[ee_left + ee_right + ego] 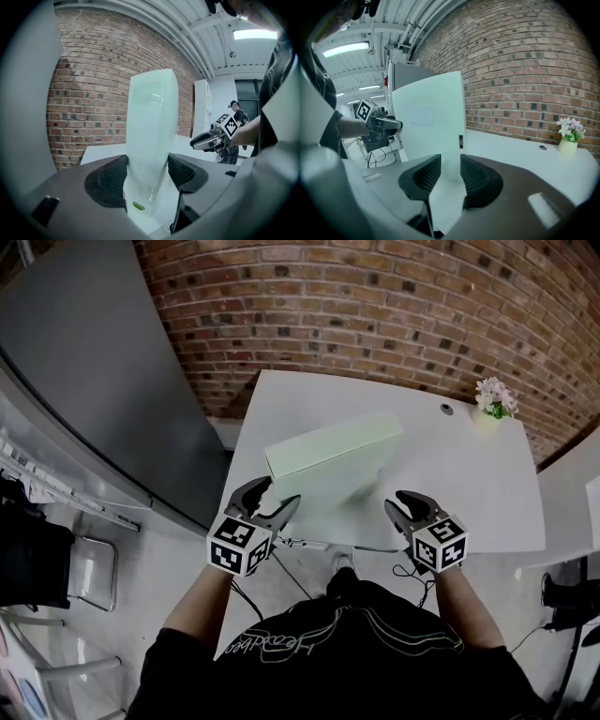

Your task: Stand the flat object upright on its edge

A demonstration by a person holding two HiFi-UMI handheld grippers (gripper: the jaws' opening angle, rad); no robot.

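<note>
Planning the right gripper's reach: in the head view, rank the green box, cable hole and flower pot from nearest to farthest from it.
1. green box, just ahead-left of the right gripper.
2. cable hole, farther back, slightly right.
3. flower pot, at the far right corner.

An indoor workroom of the lab or studio kind is indicated. A bare brick wall (375,306) is seen behind a plain white surface (469,484). Exposed pipes (417,21) and strip lights (344,48) are carried under an open ceiling. Loose cables (408,573) are trailed over the grey floor (178,549), and a metal-framed chair (89,573) is placed beside a grey partition (94,381).
</note>
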